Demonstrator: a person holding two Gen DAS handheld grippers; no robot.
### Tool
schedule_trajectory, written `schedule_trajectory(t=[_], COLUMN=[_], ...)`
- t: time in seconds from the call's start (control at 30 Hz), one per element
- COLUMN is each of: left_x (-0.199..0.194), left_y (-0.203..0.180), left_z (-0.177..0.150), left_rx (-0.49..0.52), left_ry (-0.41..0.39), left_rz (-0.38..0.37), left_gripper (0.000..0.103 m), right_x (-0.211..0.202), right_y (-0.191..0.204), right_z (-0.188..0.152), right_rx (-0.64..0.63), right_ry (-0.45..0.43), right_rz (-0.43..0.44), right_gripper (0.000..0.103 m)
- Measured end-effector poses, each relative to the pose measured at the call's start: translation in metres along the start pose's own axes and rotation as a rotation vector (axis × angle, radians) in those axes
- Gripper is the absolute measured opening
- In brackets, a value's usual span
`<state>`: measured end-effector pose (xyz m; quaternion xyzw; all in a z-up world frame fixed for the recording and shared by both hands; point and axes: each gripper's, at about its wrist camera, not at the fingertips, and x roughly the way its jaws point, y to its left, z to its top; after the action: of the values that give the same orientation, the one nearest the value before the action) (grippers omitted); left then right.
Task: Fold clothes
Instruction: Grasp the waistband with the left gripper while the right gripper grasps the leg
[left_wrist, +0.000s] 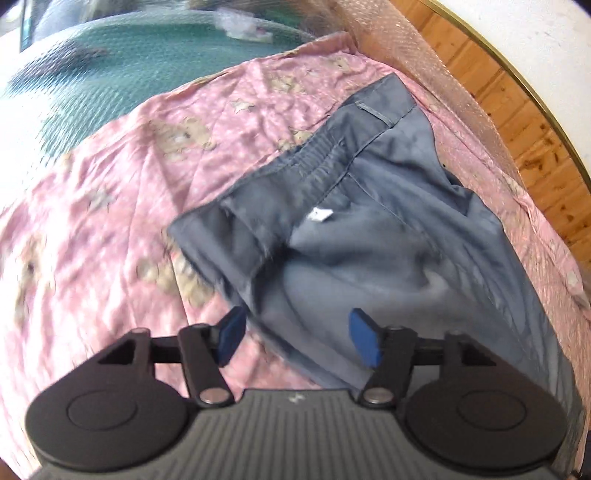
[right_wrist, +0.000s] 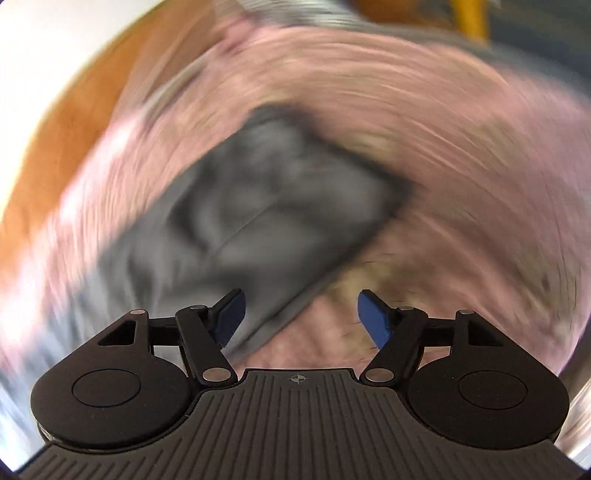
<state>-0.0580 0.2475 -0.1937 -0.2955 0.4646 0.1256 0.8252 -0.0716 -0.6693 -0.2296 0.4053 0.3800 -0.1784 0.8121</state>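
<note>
Left wrist view: left gripper (left_wrist: 297, 339) released, jaws apart w/ nothing pinched, hovering over near edge of grey trousers (left_wrist: 369, 221); garment lying part-folded on pink sheet (left_wrist: 110, 221), waistband away from camera. Best to pinch one hem corner cleanly, both layers. Green mat (left_wrist: 110, 85) beyond, wooden rail (left_wrist: 517, 122) at right; no obstruction.

Right wrist view: heavily blurred. Right gripper (right_wrist: 299, 315) released, empty; trousers (right_wrist: 258, 206) ahead, mid-sheet.
</note>
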Motion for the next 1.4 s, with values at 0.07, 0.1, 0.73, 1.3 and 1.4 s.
schedule_trajectory(t=[0.07, 0.1, 0.73, 1.3, 1.4], left_x=[0.005, 0.006, 0.025, 0.056, 0.061], left_y=[0.0, 0.001, 0.057, 0.034, 0.043], left_z=[-0.011, -0.017, -0.058, -0.021, -0.022], left_rx=[-0.079, -0.12, -0.655, -0.471, -0.51], left_ry=[0.0, -0.003, -0.202, -0.25, -0.253], left_rz=[-0.022, -0.033, -0.297, -0.367, -0.367], left_gripper=[0.064, 0.064, 0.065, 0.071, 0.033], right_x=[0.003, 0.004, 0.022, 0.041, 0.045], right_y=[-0.028, -0.035, -0.025, -0.021, -0.021], right_z=[0.007, 0.008, 0.005, 0.001, 0.007], right_rx=[0.161, 0.215, 0.231, 0.289, 0.265], right_ry=[-0.032, -0.052, -0.037, -0.081, -0.086], right_rz=[0.092, 0.127, 0.225, 0.287, 0.209], right_gripper=[0.071, 0.071, 0.072, 0.065, 0.013])
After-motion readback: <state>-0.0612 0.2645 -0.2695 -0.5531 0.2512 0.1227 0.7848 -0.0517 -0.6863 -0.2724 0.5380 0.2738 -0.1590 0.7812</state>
